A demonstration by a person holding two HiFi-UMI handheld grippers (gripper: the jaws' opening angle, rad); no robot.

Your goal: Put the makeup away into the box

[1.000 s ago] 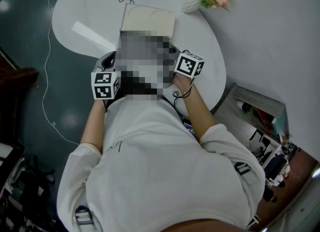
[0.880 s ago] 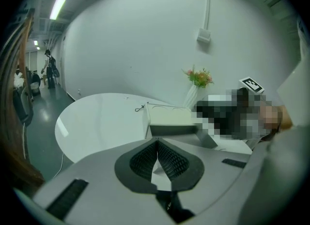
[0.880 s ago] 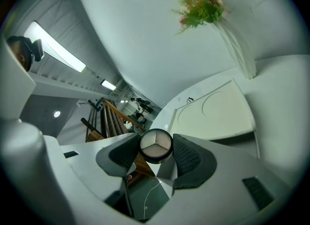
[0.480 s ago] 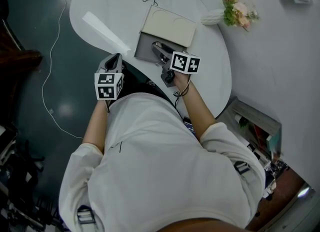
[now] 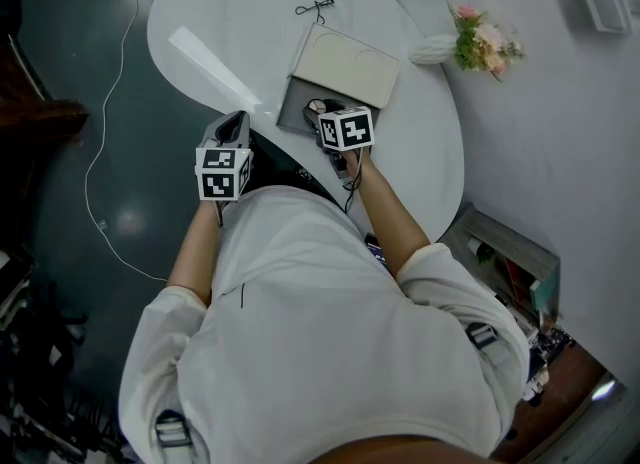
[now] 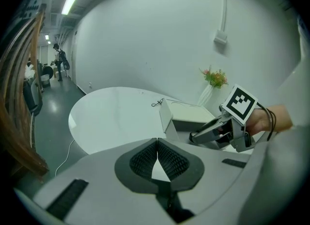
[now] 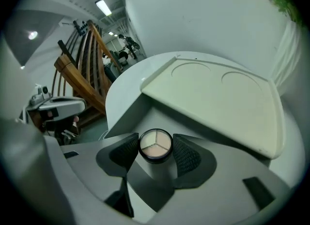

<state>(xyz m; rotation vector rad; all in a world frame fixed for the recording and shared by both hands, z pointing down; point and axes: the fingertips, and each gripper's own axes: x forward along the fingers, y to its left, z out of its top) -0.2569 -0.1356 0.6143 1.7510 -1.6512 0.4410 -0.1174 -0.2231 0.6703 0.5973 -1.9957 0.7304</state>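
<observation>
A round makeup compact (image 7: 155, 145) with three pale pans sits between the pads of my right gripper (image 7: 156, 153), which is shut on it. The gripper tilts steeply down over the grey inside of the open box (image 7: 145, 115), whose cream lid (image 7: 218, 98) stands back behind it. In the head view the right gripper (image 5: 320, 112) reaches into the box (image 5: 296, 112) on the white table. My left gripper (image 6: 157, 154) hangs near the table's front edge with its pads together and nothing between them. It appears in the head view left of the box (image 5: 232, 132).
A small black wire tool (image 5: 314, 7) lies on the round white table (image 5: 230, 12) beyond the box. A white vase of pink flowers (image 5: 470, 42) stands at the table's right edge by the wall. A thin cable (image 5: 110, 152) runs over the dark floor at left.
My right gripper has moved forward and down from near the person's chest to the open box, rolling as it went. The left gripper has shifted slightly.
</observation>
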